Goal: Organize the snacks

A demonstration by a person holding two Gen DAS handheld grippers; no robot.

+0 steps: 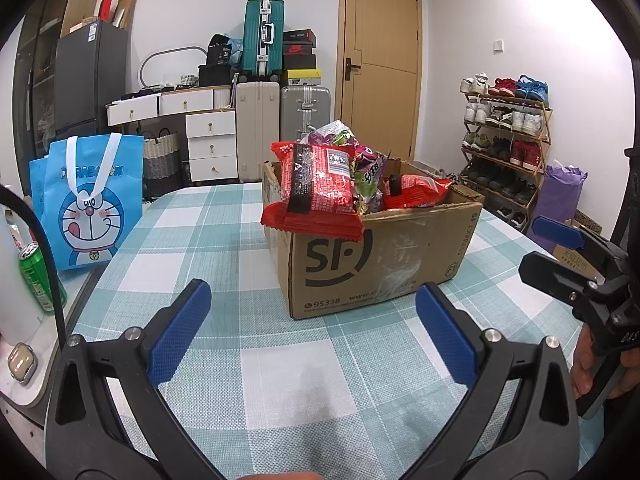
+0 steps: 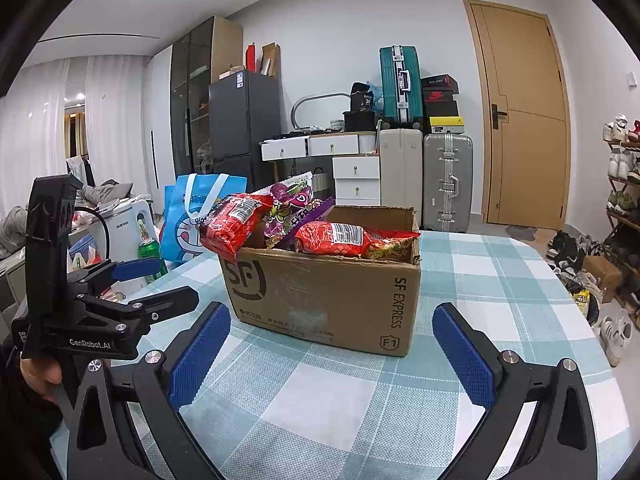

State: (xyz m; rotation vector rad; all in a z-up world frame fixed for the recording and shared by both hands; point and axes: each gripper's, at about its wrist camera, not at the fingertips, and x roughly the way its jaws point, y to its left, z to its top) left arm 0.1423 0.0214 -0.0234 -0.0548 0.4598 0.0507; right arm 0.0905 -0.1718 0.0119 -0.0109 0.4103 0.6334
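A brown SF Express cardboard box (image 1: 372,256) stands on the checked tablecloth (image 1: 280,360), stuffed with snack bags. A big red snack bag (image 1: 316,184) leans over its left edge, with purple and green packets (image 1: 364,168) behind it and another red bag (image 1: 416,192) inside. My left gripper (image 1: 312,320) is open and empty, low over the cloth just short of the box. My right gripper (image 2: 332,344) is open and empty, in front of the box (image 2: 320,288). Each gripper shows in the other's view, the right one (image 1: 560,248) and the left one (image 2: 160,280).
A blue Doraemon tote bag (image 1: 92,200) stands at the table's left edge beside a green can (image 1: 38,276). A shoe rack (image 1: 504,140), suitcases (image 1: 262,36), drawers and a wooden door (image 1: 380,60) line the far wall.
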